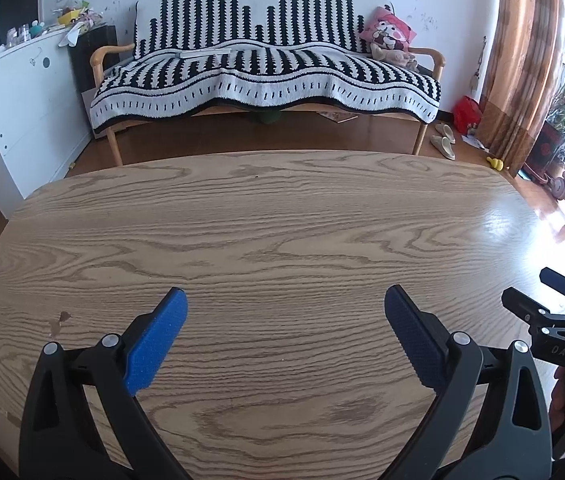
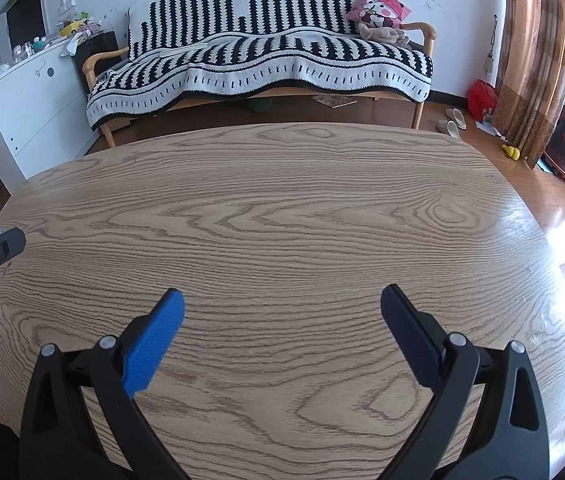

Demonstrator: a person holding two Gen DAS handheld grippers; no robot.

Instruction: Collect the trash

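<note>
1. A light oak-grain wooden surface (image 1: 266, 216) with rounded corners fills the foreground of both wrist views; apart from a small brown chip near its left edge, it lies bare, and no trash shows on it in either view.
2. Behind it stands a wooden-armed sofa (image 1: 266, 64), draped in a black-and-white striped knitted throw, against a white wall.
3. An orange-brown patterned curtain (image 1: 522, 60) hangs at the right, beside a bright window with green plants.
4. A white cabinet (image 1: 30, 92) at the left carries a clutter of small items, too small to make out.
5. The left hand-held gripper (image 1: 285, 300), black with blue textured pads, hovers over the surface with its jaws spread wide and nothing between them.
6. The right hand-held gripper (image 2: 282, 298), the same make, likewise stands wide apart and empty; seen from the left wrist, its black body bears white letters that read "DAS".
7. A pink cartoon-print cushion (image 1: 388, 36) leans at the sofa's right end.
8. A red bag (image 1: 467, 114) sits on the wooden floor by the curtain.
9. A pair of pale slippers (image 1: 444, 140) lies near the sofa's right leg.
10. A small yellow toy (image 1: 495, 163) rests on the floor at the curtain's foot.
</note>
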